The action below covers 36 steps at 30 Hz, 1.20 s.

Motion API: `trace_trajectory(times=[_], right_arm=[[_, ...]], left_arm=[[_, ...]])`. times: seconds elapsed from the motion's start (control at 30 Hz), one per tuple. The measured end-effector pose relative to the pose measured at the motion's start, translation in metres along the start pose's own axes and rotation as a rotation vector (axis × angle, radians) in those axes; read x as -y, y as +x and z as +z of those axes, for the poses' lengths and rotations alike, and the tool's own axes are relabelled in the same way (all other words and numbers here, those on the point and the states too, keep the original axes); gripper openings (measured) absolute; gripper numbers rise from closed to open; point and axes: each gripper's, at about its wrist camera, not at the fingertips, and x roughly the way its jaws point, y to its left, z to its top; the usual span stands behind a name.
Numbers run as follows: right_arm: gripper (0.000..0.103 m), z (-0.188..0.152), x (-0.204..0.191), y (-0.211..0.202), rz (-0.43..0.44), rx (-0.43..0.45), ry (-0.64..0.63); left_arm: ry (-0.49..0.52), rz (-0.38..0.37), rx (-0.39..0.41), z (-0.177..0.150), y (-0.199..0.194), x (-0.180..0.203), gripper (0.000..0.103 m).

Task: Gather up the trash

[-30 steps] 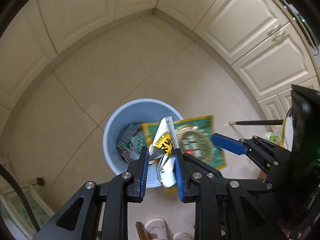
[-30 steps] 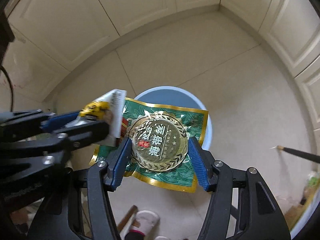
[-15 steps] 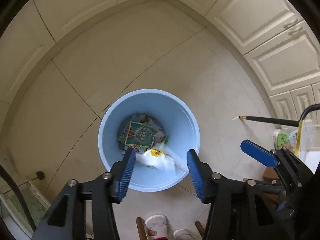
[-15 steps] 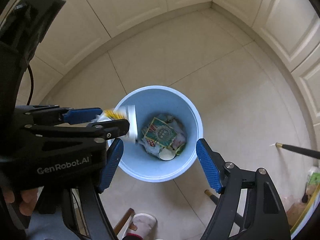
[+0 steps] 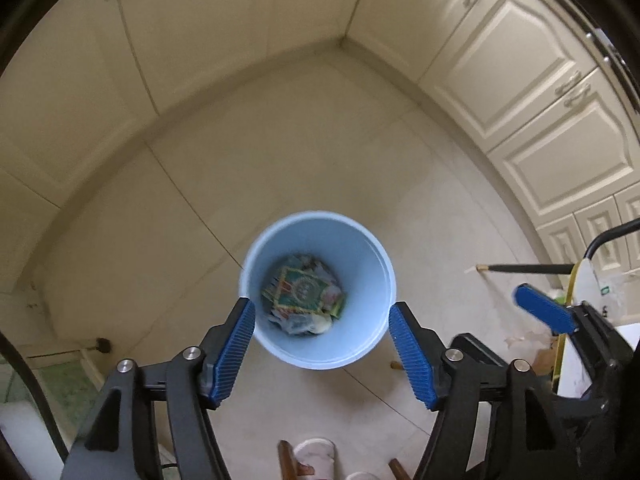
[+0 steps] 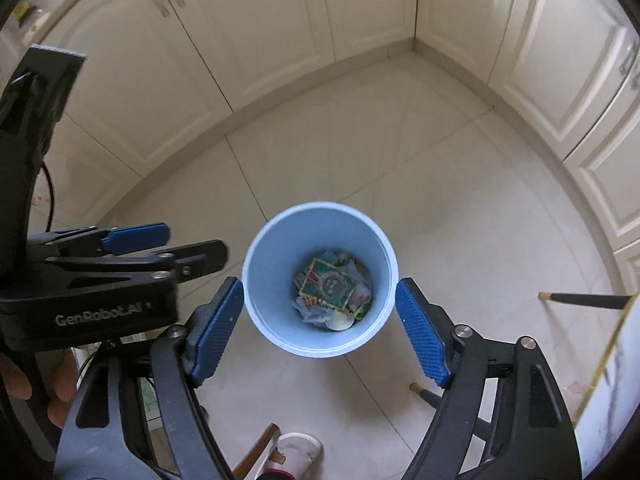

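Note:
A light blue trash bin stands on the tiled floor below both grippers; it also shows in the right wrist view. Inside lie several wrappers, with a green and gold packet on top, also seen in the right wrist view. My left gripper is open and empty above the bin. My right gripper is open and empty above it too. The left gripper shows from the side in the right wrist view, and a fingertip of the right gripper shows in the left wrist view.
Cream cabinets line the walls around a floor corner. A dark stick with a light tip lies at the right. A white slipper and chair legs are near the bottom edge.
Both grippers opened and dropped their packets into the bin: first the green one from the right, then the white and yellow one from the left. Both grippers have risen higher above the bin.

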Motion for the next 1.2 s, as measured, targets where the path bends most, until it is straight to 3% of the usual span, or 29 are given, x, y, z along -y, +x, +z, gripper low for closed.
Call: trace_trajectory(times=[0.07,0.2,0.23,0.4,0.53,0.6,0.77,0.9,1.2], right_arm=[[0.093,0.000,-0.007,-0.024,-0.026,0.029,-0.008],[0.097,0.000,-0.020,-0.067,-0.059,0.098,-0.018],[0.103,-0.001,-0.023,-0.080,-0.071,0.121,-0.023],[0.103,-0.008,-0.043,-0.147,-0.136,0.234,-0.058],[0.103,-0.020,-0.054,-0.201,-0.194,0.310,-0.069],[0.103,-0.027,-0.057,-0.224,-0.224,0.351,-0.066],[0.103,-0.051,-0.064,-0.289,-0.275,0.458,-0.068],[0.103,-0.076,-0.069,-0.342,-0.329,0.549,-0.067],[0.103,-0.139,-0.092,-0.466,-0.406,0.781,-0.038]], left_arm=[[-0.006,0.027,0.071,-0.007,-0.031,-0.002,0.067],[-0.003,0.063,0.193,-0.020,-0.086,-0.003,0.074],[0.003,0.067,0.226,-0.026,-0.100,-0.001,0.076],[0.013,0.106,0.363,-0.055,-0.161,0.010,0.082],[0.042,0.128,0.408,-0.086,-0.194,0.034,0.096],[0.064,0.124,0.436,-0.101,-0.211,0.046,0.096],[0.088,0.083,0.555,-0.172,-0.262,0.099,0.096],[0.132,0.054,0.663,-0.214,-0.300,0.114,0.096],[0.188,-0.011,0.953,-0.352,-0.357,0.141,0.102]])
